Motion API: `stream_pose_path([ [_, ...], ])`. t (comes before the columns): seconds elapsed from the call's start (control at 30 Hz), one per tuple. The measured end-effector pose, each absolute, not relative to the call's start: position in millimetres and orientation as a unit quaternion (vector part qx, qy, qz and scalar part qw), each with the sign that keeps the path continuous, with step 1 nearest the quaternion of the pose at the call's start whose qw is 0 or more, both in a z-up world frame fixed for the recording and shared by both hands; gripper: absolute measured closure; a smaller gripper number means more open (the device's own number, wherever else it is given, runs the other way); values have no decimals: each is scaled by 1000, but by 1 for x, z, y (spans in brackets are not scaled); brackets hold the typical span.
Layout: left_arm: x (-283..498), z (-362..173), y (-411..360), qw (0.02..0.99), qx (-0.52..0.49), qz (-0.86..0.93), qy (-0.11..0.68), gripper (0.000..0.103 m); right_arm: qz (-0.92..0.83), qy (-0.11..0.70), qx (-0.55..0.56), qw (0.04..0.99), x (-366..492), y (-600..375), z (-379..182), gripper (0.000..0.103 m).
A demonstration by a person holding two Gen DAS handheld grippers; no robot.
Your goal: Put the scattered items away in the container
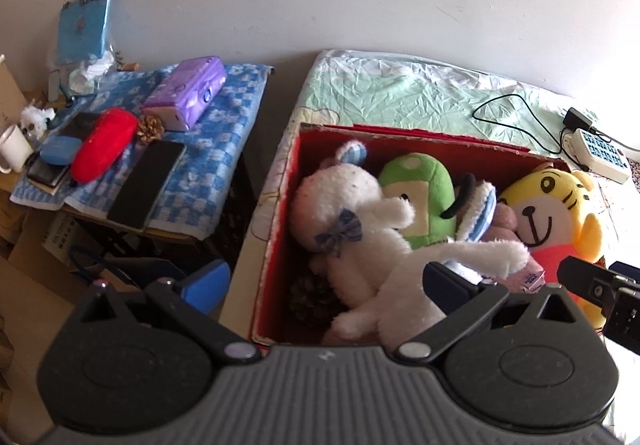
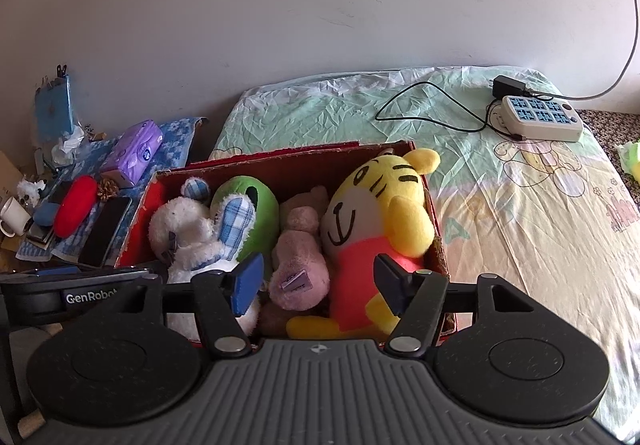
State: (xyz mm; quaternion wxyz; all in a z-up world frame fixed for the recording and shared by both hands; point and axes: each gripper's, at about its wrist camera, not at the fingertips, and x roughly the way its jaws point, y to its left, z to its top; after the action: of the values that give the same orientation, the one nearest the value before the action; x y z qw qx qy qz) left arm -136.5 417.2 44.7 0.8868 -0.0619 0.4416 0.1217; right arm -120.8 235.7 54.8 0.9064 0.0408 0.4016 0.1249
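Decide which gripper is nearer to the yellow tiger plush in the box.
Right. The right gripper is open just in front of the yellow tiger plush, its fingers either side of the body. The left gripper is open over the white rabbit plush, farther left.

Red box (image 2: 288, 165) on bed, w/ white bunny (image 2: 180, 229), yellow tiger (image 2: 380, 213) inside

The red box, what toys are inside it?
Inside the red box: a white bunny, a green plush, a pink plush, a yellow tiger and a pinecone. Whatever lies beneath them is covered.
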Motion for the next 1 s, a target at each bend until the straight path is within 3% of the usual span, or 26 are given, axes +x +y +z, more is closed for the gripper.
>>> stream_pose_path([
  [0.43, -121, 42, 420, 880, -68, 140, 449, 0, 111, 403, 15, 908, -107, 241, 59, 33],
  [1.0, -117, 40, 407, 889, -37, 141, 434, 0, 89, 419, 29, 903, -103, 232, 39, 32],
])
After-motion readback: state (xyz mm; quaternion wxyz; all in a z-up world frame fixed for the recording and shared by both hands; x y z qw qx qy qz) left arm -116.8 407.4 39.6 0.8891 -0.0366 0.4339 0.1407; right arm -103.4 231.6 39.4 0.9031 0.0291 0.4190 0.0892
